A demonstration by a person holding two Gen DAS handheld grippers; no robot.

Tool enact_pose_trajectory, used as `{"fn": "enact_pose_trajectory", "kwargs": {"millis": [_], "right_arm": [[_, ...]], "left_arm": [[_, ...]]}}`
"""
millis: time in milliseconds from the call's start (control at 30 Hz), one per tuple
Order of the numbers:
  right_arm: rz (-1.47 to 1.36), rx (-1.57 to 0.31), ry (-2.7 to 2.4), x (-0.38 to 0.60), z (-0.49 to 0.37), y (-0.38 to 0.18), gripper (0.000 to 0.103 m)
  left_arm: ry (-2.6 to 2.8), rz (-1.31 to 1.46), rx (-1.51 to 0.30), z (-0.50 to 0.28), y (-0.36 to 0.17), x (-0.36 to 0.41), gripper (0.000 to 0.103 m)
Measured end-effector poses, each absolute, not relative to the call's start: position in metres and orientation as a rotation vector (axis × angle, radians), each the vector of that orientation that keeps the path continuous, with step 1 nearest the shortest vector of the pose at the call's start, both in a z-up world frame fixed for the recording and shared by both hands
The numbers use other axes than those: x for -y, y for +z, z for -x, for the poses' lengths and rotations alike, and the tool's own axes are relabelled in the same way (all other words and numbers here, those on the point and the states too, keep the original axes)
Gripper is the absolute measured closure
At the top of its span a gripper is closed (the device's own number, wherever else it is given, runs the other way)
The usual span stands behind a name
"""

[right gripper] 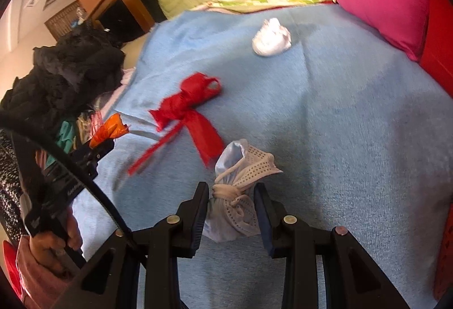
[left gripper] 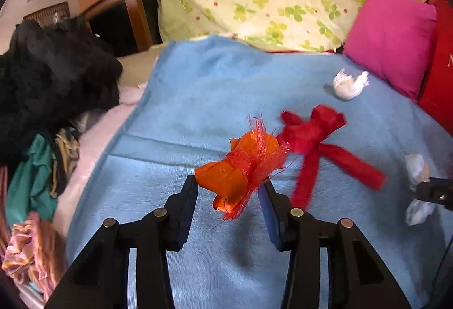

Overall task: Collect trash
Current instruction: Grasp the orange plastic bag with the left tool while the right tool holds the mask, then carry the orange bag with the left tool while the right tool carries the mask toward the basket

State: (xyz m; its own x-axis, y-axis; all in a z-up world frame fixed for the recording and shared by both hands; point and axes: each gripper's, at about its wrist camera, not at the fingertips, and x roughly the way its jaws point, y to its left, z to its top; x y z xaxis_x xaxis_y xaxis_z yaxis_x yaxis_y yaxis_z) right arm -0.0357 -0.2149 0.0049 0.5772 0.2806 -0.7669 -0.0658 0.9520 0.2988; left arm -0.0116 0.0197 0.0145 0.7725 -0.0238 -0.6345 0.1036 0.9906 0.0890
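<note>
Right wrist view: left claw (right gripper: 106, 139) mostly hidden behind cable (right gripper: 85, 184).

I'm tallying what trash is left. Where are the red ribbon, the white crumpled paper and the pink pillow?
red ribbon (right gripper: 185, 105): right wrist view, on its knot.
white crumpled paper (right gripper: 271, 38): right wrist view, on its middle.
pink pillow (left gripper: 390, 40): left wrist view, on its front face.

Soft cloth, crinkly wrap, hard plastic

The blue blanket (left gripper: 198, 99) looks soft and fuzzy. The orange bundle (left gripper: 232, 176) has shiny, crinkly net around it. The red ribbon (left gripper: 311, 139) is thin cloth. The tied face mask (right gripper: 237, 204) is soft with little dots. The gripper fingers (left gripper: 187, 195) are matt black plastic.
</note>
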Motion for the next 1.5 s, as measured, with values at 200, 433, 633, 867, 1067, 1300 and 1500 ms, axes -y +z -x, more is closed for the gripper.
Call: {"fn": "enact_pose_trajectory", "kwargs": {"millis": [200, 433, 633, 867, 1067, 1300, 1500], "right_arm": [[-0.222, -0.84, 0.245, 0.213, 0.051, 0.029, 0.068], [-0.2, -0.688, 0.269, 0.224, 0.078, 0.062, 0.068], [-0.181, -0.557, 0.283, 0.235, 0.104, 0.089, 0.068], [-0.177, -0.485, 0.277, 0.25, 0.123, 0.105, 0.068], [-0.179, -0.439, 0.266, 0.265, 0.134, 0.115, 0.068], [-0.177, -0.395, 0.254, 0.277, 0.146, 0.123, 0.068], [-0.194, -0.367, 0.24, 0.285, 0.155, 0.128, 0.068]], "left_arm": [[-0.06, -0.171, -0.63, 0.043, 0.054, 0.008, 0.057], [-0.084, -0.228, -0.554, 0.074, 0.097, 0.04, 0.057], [-0.115, -0.273, -0.514, 0.095, 0.12, 0.069, 0.057], [-0.15, -0.324, -0.479, 0.112, 0.136, 0.099, 0.057], [-0.177, -0.354, -0.458, 0.12, 0.144, 0.12, 0.057], [-0.2, -0.376, -0.446, 0.126, 0.149, 0.139, 0.057], [-0.214, -0.39, -0.441, 0.13, 0.151, 0.15, 0.057]]}}
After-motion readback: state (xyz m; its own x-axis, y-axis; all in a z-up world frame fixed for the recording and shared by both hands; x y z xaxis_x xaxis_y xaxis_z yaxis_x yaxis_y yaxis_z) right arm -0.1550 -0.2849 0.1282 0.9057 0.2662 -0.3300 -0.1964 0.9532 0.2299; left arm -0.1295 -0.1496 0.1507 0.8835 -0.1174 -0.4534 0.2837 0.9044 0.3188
